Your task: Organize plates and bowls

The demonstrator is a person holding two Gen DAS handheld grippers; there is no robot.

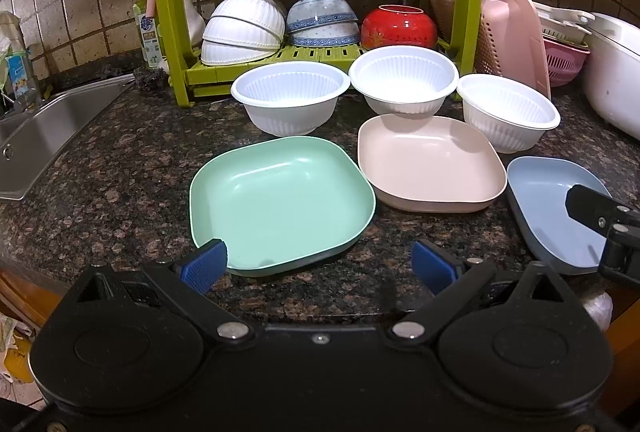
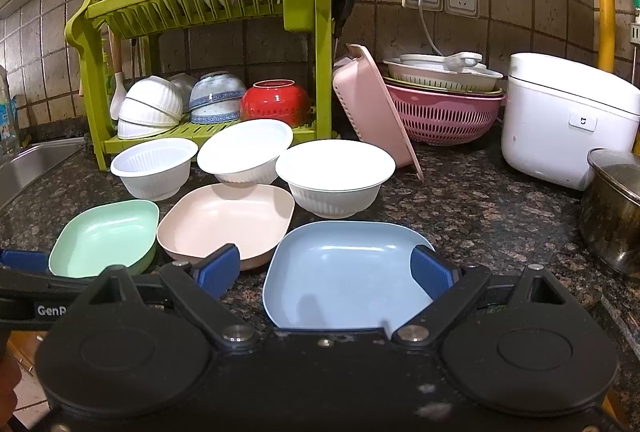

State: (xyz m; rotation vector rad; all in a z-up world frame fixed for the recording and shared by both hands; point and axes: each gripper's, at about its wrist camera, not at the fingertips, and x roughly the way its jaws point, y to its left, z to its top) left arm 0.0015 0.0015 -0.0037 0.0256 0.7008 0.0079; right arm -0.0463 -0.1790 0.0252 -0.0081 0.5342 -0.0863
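Jaws wide on both grippers, left gripper [image 1: 319,264] low-centre before green plate [image 1: 280,204], right gripper [image 2: 326,268] over blue plate [image 2: 348,272]. Likely light, stiff, slippery; best gripped at rim.

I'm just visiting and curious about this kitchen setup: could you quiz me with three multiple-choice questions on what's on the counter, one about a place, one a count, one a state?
1. Which square plate lies between the other two?
A. green
B. pink
C. blue

2. How many white ribbed bowls stand upright on the counter in front of the rack?
A. two
B. three
C. five

3. How is the right claw?
A. open, holding nothing
C. shut on the blue plate
B. shut on a bowl

Answers:
1 B: the pink plate sits between the green plate and the blue plate.
2 B: three white bowls stand before the green rack.
3 A: the right claw has its pads spread wide over the blue plate, gripping nothing.
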